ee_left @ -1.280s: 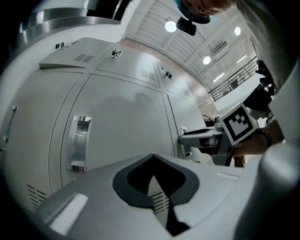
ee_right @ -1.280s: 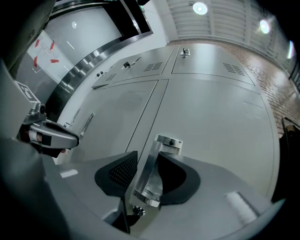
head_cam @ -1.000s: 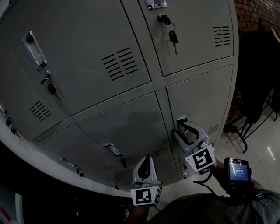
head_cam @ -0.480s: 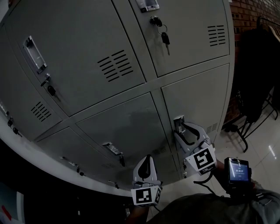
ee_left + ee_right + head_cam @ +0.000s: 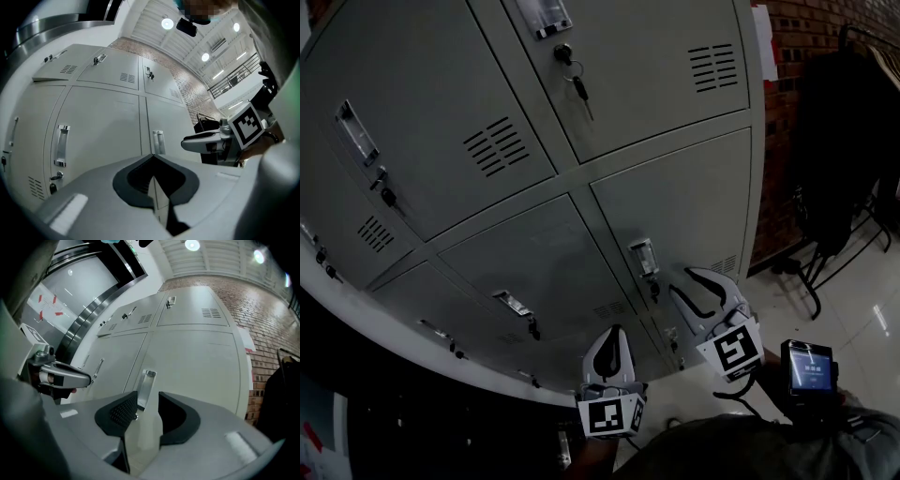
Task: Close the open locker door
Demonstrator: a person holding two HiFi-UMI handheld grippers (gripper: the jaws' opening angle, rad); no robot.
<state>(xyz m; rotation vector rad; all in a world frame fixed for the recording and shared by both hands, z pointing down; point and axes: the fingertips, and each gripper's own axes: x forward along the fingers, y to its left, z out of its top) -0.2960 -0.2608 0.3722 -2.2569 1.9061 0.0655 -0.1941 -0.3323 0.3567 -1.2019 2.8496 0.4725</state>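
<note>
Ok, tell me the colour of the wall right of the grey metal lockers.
The brick wall is reddish-brown, clearest in the right gripper view.

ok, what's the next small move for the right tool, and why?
Probably ease the right tool straight back. Its jaws stand apart and empty, short of the handle, and the locker door looks fully shut and flush, so nothing seems left to push.

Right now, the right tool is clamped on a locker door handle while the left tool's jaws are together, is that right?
Not quite. The right tool is not clamped on the handle: its jaws stand apart, and the handle shows beyond the gap, untouched. The right gripper view shows this. The left tool does have its jaws together.
</note>
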